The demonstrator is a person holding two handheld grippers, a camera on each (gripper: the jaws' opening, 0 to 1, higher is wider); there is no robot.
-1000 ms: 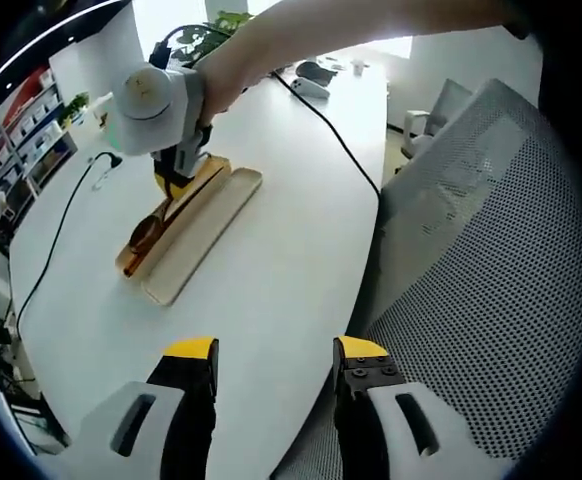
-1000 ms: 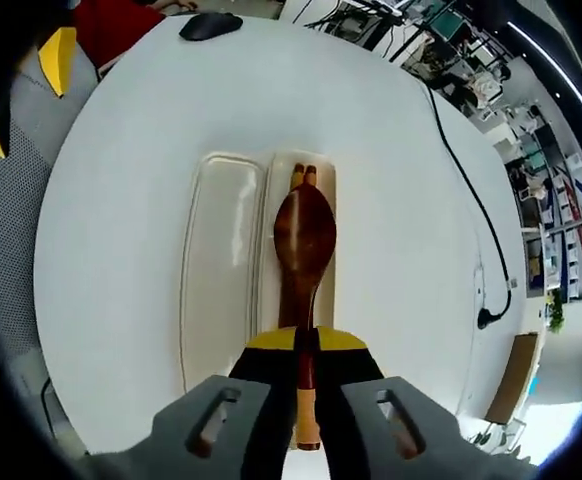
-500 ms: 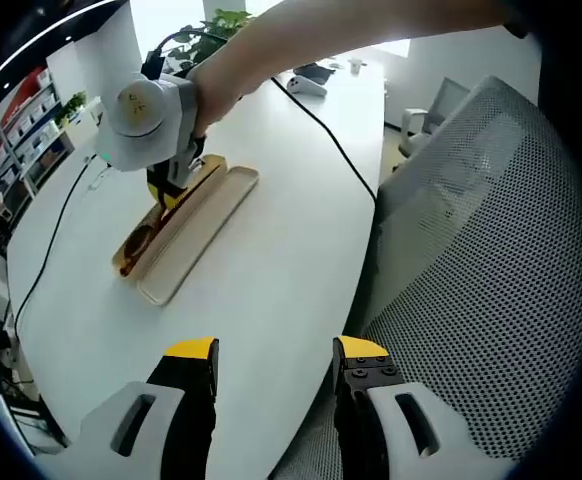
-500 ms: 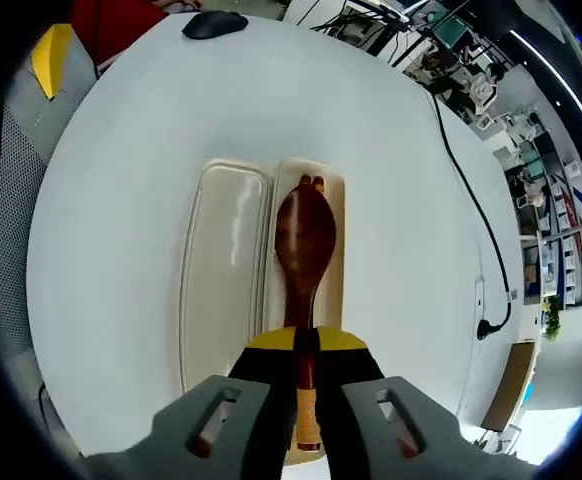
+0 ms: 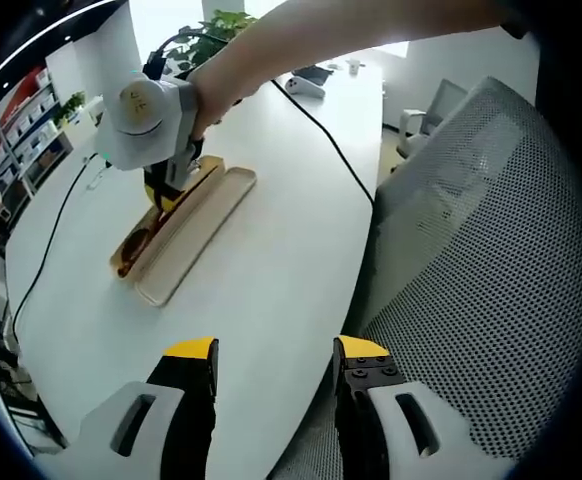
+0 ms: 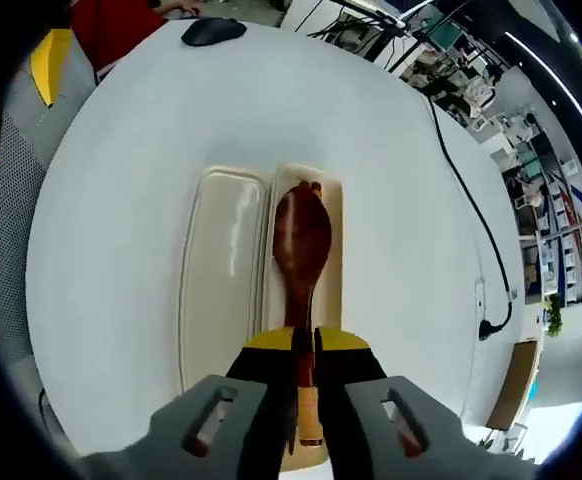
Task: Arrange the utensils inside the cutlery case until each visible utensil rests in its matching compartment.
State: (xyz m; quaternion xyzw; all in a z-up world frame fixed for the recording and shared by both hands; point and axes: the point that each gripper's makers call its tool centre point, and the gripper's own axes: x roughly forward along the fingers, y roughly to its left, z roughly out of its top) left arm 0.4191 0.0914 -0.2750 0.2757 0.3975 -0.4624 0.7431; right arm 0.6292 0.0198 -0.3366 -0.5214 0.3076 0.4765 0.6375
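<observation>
A pale cutlery case [image 6: 226,265] lies open on the white table [image 6: 121,200], its two long halves side by side. In the right half lies a brown wooden spoon [image 6: 301,240], with the ends of chopsticks [image 6: 307,185] peeking out past its bowl. My right gripper [image 6: 305,340] is shut on the spoon's handle, just above the case. From the left gripper view the same case [image 5: 196,225] sits far out on the table, with a person's arm holding the right gripper [image 5: 166,185] down onto it. My left gripper [image 5: 276,360] stands open and holds nothing, near the table's edge.
A grey mesh chair [image 5: 471,260] stands against the table's near edge beside my left gripper. A black cable [image 5: 331,135] and another cable [image 6: 468,195] run across the table. A dark mouse [image 6: 209,30] lies at the far side. Shelves and a plant [image 5: 211,25] stand beyond.
The right gripper has moved a little along the case with the spoon, whose bowl now covers more of the chopstick ends. The left gripper has hardly moved.
</observation>
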